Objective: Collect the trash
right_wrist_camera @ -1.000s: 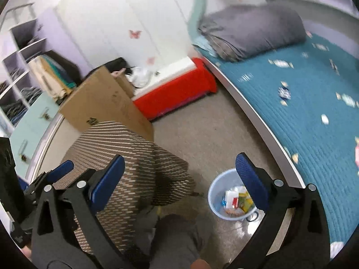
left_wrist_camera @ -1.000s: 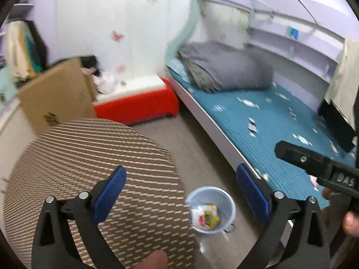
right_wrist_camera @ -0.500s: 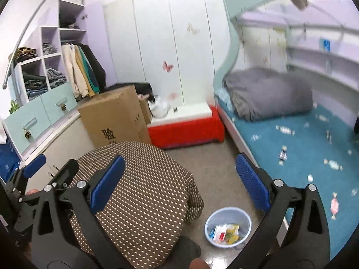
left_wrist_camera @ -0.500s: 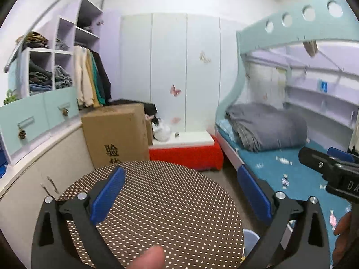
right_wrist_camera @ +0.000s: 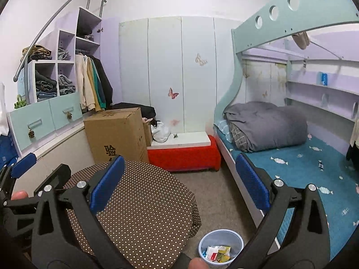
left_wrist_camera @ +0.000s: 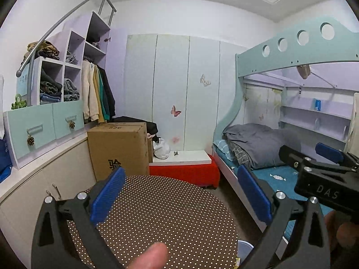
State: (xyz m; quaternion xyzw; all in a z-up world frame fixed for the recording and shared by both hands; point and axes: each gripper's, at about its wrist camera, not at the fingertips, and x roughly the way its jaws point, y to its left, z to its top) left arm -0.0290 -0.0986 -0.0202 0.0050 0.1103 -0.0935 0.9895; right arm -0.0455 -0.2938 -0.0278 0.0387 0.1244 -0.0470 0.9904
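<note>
Both my left gripper and right gripper gape empty; next, wrappers on the bed beyond the bin.

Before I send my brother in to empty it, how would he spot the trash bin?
Find the bunk bed and the round polka-dot table. On the floor between them stands a small pale-blue bin, the only open container there, holding colourful wrappers.
</note>
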